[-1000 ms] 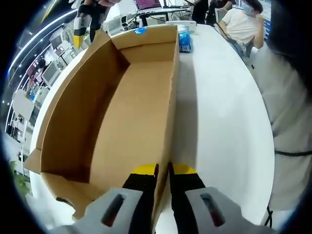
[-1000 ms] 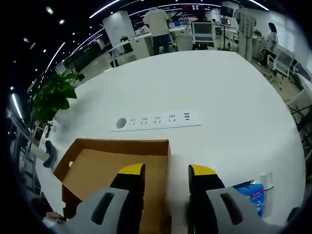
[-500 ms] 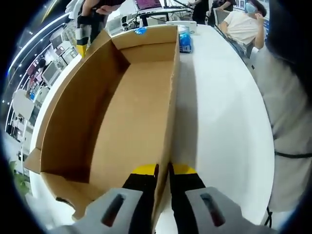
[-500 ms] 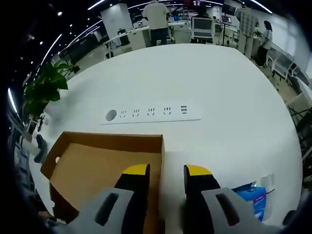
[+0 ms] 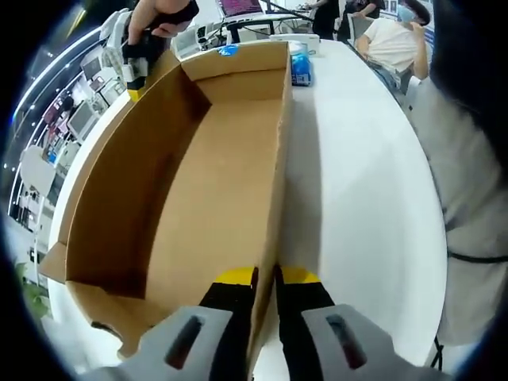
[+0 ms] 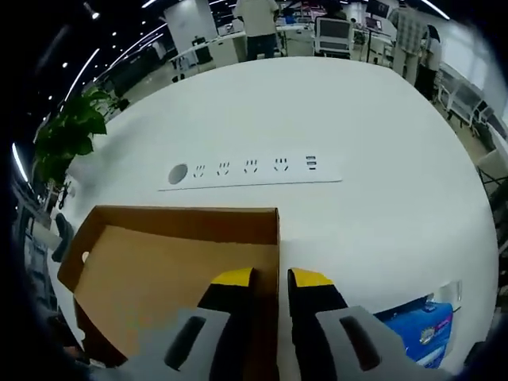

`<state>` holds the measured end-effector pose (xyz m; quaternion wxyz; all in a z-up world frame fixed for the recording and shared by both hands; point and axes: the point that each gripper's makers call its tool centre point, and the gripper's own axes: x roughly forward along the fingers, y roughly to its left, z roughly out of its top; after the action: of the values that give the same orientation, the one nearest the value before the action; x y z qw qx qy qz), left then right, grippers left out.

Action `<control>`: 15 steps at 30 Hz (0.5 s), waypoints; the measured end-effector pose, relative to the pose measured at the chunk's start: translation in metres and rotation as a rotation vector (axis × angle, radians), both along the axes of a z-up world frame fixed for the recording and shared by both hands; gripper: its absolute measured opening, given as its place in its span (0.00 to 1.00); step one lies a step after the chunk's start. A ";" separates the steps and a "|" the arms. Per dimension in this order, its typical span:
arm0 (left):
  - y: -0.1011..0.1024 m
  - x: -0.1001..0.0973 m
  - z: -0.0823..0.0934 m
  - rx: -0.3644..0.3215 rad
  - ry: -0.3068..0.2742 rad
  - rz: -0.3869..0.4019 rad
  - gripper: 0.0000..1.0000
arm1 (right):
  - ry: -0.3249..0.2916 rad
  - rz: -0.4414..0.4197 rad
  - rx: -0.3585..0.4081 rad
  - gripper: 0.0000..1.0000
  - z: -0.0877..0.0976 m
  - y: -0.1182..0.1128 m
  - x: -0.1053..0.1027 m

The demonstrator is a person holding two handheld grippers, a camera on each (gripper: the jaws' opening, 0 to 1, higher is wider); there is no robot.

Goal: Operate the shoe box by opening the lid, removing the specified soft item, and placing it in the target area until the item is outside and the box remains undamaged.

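Note:
The brown cardboard shoe box (image 5: 214, 182) lies open on the white table, and its inside is bare. My left gripper (image 5: 266, 279) is shut on the box's near right wall, one jaw inside and one outside. Held by a hand, my right gripper (image 5: 133, 73) sits at the far left wall. In the right gripper view its jaws have closed onto the wall edge, so the right gripper (image 6: 271, 279) pinches the box (image 6: 159, 262) there. A blue soft packet (image 5: 302, 68) lies on the table just beyond the box, outside it, and shows as the packet (image 6: 425, 333) at lower right.
A white power strip (image 6: 252, 169) lies across the round white table (image 6: 381, 198) past the box. A potted plant (image 6: 67, 135) stands off the table's left edge. People sit and stand at desks (image 5: 393, 36) farther back. A person's torso (image 5: 468, 190) is at the table's right edge.
My right gripper's jaws have narrowed from wide apart to a pinch on the box wall, and it has come down against the far left wall. The left gripper and box have stayed put.

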<state>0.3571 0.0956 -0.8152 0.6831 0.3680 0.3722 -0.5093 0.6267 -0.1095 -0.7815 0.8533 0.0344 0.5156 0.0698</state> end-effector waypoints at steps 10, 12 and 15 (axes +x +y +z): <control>0.000 0.000 0.000 -0.001 -0.001 0.001 0.08 | 0.006 -0.012 0.005 0.00 -0.001 -0.003 -0.004; 0.000 0.000 0.001 -0.001 -0.001 0.001 0.08 | 0.000 0.002 0.000 0.00 -0.002 -0.002 -0.004; 0.000 0.000 0.000 0.000 0.001 0.003 0.08 | -0.007 0.015 -0.008 0.00 0.006 0.003 -0.018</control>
<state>0.3567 0.0959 -0.8147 0.6836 0.3672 0.3729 -0.5087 0.6084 -0.1064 -0.7756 0.8547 0.0268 0.5130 0.0744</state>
